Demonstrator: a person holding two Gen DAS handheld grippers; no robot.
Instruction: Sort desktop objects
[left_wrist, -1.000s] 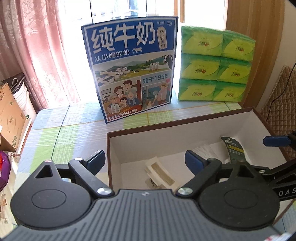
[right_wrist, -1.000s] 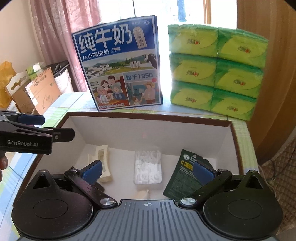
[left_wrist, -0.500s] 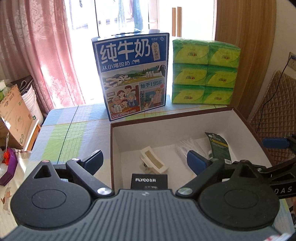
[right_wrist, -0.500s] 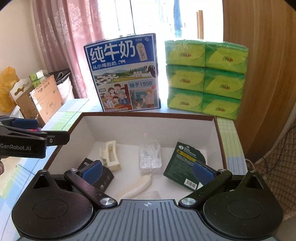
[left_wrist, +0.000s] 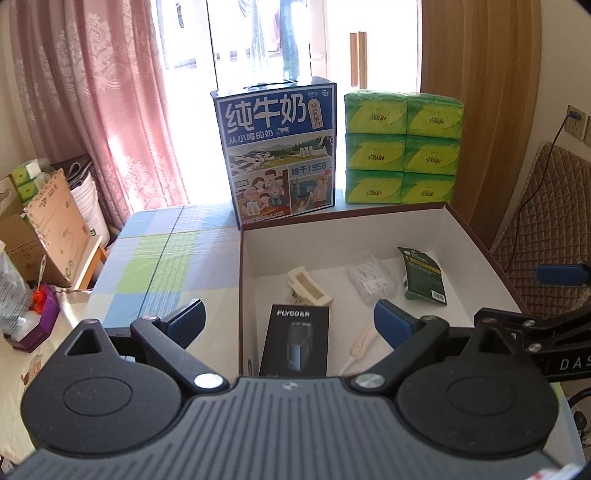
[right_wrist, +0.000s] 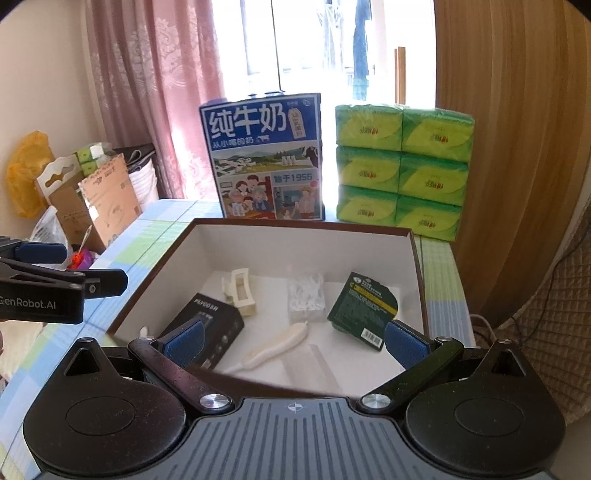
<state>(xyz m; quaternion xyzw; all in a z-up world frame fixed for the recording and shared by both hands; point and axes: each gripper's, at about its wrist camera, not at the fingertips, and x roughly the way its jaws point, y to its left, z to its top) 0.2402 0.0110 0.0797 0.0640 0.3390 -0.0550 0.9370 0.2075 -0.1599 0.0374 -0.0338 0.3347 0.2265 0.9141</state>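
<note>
moved: both grippers pull back higher, more box floor showing
box (right_wrist: 413, 258): shaver box (left_wrist: 295, 341) below left gripper (left_wrist: 288, 321)
claws: left and right gripper (right_wrist: 295, 341) spread wide, empty

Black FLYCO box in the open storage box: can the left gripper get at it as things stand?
Probably yes: the left gripper is open, the FLYCO box lies flat just inside the storage box with nothing covering it.

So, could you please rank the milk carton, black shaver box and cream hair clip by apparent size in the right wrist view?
1. milk carton, largest although farthest.
2. black shaver box, partly hidden by a finger.
3. cream hair clip, smallest.
</note>
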